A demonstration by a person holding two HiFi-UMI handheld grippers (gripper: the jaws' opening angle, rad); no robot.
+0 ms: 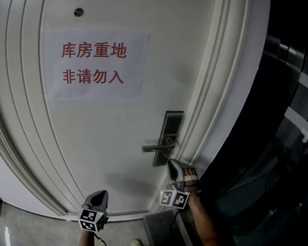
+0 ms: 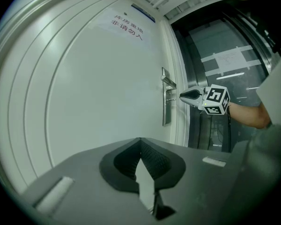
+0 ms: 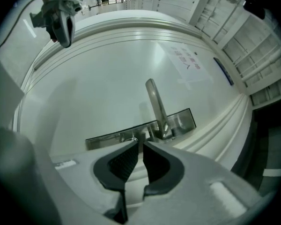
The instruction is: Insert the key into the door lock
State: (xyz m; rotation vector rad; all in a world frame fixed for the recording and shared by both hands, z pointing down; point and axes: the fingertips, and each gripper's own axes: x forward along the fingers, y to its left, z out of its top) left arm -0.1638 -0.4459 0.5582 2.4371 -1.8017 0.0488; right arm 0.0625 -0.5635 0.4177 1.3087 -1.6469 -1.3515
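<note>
Door lock (image 1: 170, 128) — right tool (image 1: 171, 162) just beside, jaws barely apart; left tool (image 1: 100, 194) closed.

Right gripper (image 3: 137, 143), jaws a slit apart, points at the lock plate (image 3: 107, 138) by the handle (image 3: 155, 102).

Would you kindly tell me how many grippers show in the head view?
2. The left gripper is low, before the door's bottom edge; the right gripper sits just below the lever handle, by the lock plate. No others seem hidden.
</note>
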